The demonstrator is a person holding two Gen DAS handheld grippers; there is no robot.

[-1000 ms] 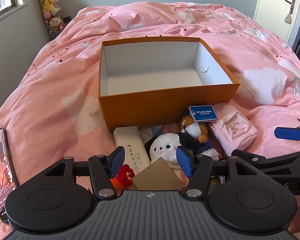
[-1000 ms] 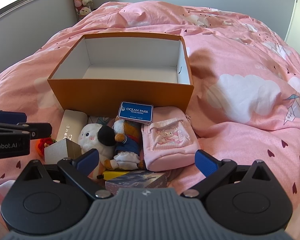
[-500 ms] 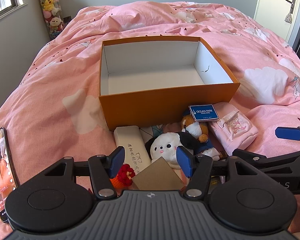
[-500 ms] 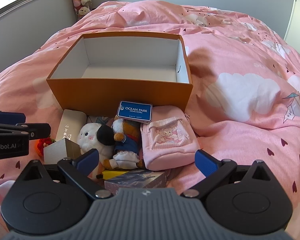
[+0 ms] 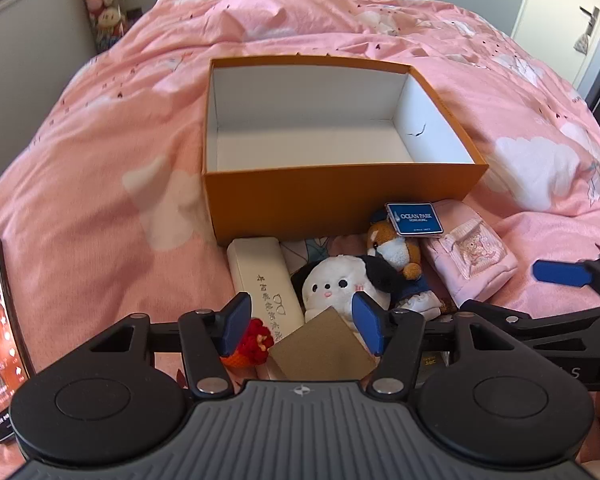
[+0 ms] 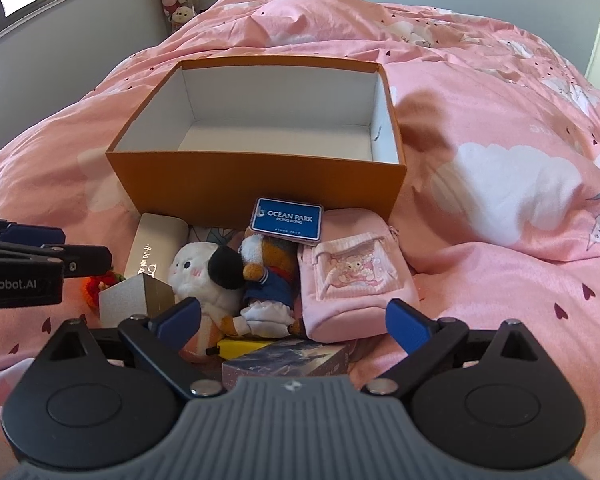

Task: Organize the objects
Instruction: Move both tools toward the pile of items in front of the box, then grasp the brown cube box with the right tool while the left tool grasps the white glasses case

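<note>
A: Item one, left gripper [image 5: 300, 322]. Change noted?

B: Fingers recorded as narrower than a second ago and closing at this moment; nothing is pressed between them yet. A grasp is judged to be starting, the first of the sorting.

A: What is framed by them?

B: A brown cardboard box [image 5: 322, 350], corner-up, is seen between the pads, apart from both. A red knitted piece [image 5: 254, 340] lies just beside the left pad.

A: Item two, right gripper [image 6: 294, 320].

B: Fingers held wide apart, empty, unchanged. A patterned flat box [image 6: 288, 356] lies below them.

A: Further out?

B: White plush [image 5: 336, 286], glasses case [image 5: 262, 280], pink pouch [image 5: 470, 256]; beyond, the orange box [image 5: 340, 200], nothing in it, on the bed [image 5: 100, 168].
</note>
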